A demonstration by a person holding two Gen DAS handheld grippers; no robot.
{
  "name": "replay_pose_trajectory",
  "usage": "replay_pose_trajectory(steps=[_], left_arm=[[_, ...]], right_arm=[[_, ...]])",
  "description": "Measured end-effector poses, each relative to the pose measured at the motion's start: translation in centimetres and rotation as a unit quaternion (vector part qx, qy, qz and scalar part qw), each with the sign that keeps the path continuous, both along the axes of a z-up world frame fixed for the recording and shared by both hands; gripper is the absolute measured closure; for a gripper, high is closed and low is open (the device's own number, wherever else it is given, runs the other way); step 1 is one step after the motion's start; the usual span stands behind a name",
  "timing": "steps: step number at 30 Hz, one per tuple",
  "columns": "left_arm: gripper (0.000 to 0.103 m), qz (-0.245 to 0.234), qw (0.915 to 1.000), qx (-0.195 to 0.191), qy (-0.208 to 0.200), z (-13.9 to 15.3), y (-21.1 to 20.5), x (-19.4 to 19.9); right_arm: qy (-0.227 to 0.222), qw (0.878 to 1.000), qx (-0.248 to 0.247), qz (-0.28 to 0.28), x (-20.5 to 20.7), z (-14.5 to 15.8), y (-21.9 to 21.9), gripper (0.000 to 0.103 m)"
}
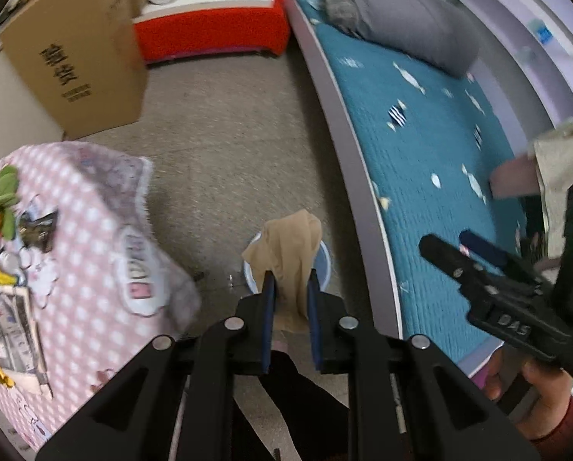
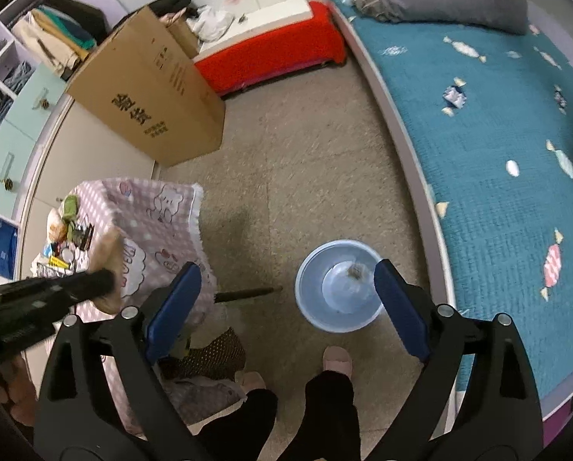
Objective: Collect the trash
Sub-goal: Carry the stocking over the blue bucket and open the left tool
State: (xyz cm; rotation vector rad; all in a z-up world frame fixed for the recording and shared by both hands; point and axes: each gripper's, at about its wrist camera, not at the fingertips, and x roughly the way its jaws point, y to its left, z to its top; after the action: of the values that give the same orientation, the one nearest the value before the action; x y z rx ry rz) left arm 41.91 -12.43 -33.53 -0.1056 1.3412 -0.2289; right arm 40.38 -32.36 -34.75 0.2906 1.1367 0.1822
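A tan stocking (image 1: 292, 242) hangs crumpled between the blue pads of my left gripper (image 1: 290, 282), which is shut on it. Right under it stands a light blue bin (image 1: 325, 265) on the floor. In the right wrist view the bin (image 2: 311, 309) holds a small brown scrap (image 2: 355, 272) at its bottom. My right gripper (image 2: 286, 269) stands open over the bin with nothing between its fingers. The left gripper (image 2: 102, 280) shows blurred at the left edge with the tan stocking (image 2: 110, 265). The right gripper (image 1: 453, 244) also appears above the bed edge.
A low table under a pink checked cloth (image 2: 159, 207) carries small clutter at the left. A big cardboard box (image 2: 148, 103) and a red bench (image 2: 271, 53) stand behind. The teal bed (image 2: 497, 146) runs along the right. The person's slippered feet (image 2: 336, 361) are near the bin.
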Motion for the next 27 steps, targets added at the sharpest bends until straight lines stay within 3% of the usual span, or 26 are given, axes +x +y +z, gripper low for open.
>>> replay_pose_trajectory(steps=[11, 12, 14, 15, 21, 27], left_arm=[[0.084, -0.080, 0.9966, -0.014, 0.016, -0.6, -7.5, 1.1], [0.079, -0.084, 0.9962, -0.017, 0.017, -0.5, -7.8, 1.1], [0.059, -0.089, 0.9959, -0.016, 0.013, -0.1, -8.1, 1.2], [0.045, -0.087, 0.9961, -0.012, 0.008, 0.0, -8.2, 1.3], [0.042, -0.063, 0.9979, -0.012, 0.006, 0.8, -7.5, 1.7], [0.039, -0.010, 0.9999, -0.008, -0.006, 2.2, -3.6, 1.6]], right_arm=[[-0.047, 0.996, 0.008, -0.070, -1.9, 3.5, -5.5, 0.012], [-0.048, 0.996, 0.009, -0.074, -1.8, 3.6, -5.8, 0.012], [-0.052, 0.995, 0.009, -0.082, -1.9, 3.8, -6.3, 0.012], [-0.053, 0.995, 0.009, -0.084, -2.0, 3.9, -6.5, 0.012], [-0.052, 0.995, 0.011, -0.082, -1.9, 4.1, -6.5, 0.012], [-0.050, 0.998, 0.017, -0.046, -0.6, 4.2, -3.6, 0.012]])
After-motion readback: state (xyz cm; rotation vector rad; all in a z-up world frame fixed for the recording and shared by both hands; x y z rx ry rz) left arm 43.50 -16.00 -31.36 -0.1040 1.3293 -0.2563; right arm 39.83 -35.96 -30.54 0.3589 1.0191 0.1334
